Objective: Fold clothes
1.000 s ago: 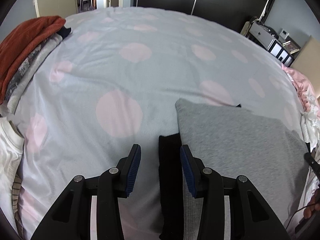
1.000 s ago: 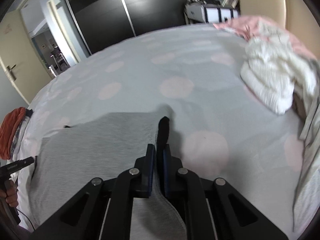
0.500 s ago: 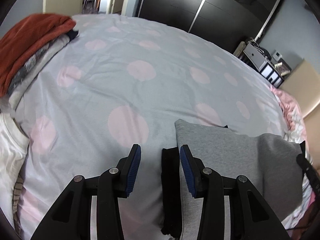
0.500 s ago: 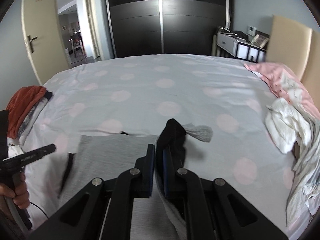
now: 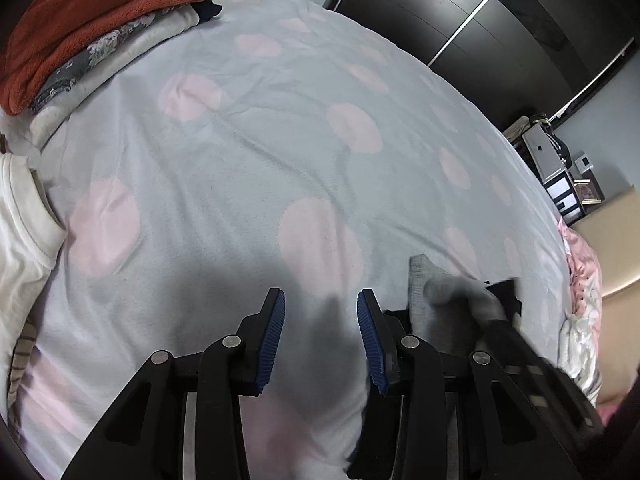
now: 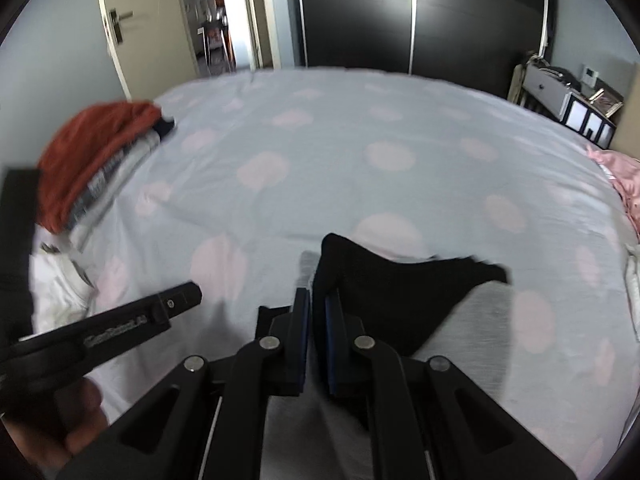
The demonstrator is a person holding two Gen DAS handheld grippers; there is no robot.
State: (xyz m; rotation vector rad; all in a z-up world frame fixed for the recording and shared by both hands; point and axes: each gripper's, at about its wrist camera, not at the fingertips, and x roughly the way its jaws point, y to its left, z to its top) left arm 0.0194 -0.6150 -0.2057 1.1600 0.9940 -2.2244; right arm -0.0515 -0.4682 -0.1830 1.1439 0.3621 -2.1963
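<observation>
A: At six o'clock in the right wrist view: item one, right gripper (image 6: 317, 316), fingers all but closed, nipping the black edge of the grey garment (image 6: 476, 320). Garment partly raised off the spotted bedcover (image 6: 320, 152), its black portion draped toward three o'clock and the grey body lying below it.

B: Item two, left gripper (image 5: 321, 340), at six o'clock in its own view. Fingers (image 5: 273, 340) stood wide apart, nothing between them, only bedcover beneath. The garment showed at four o'clock there, beside the right-hand finger.

A: Risks entered. One corner alone was held, so in my judgement the cloth could have swung, twisted or bunched as it was carried over, leaving a crooked fold.

B: Agreed. The pinch looked thin, on the hem only; a sharp pull might have slipped it free.

A: Further: the left gripper sat close to the moving cloth and the other tool, so a snag or a knock was possible.

B: Also noted, stack of folded clothes (image 6: 100, 164) at ten o'clock, rust-red item on top, well apart. No hazard from it, I judged.
</observation>
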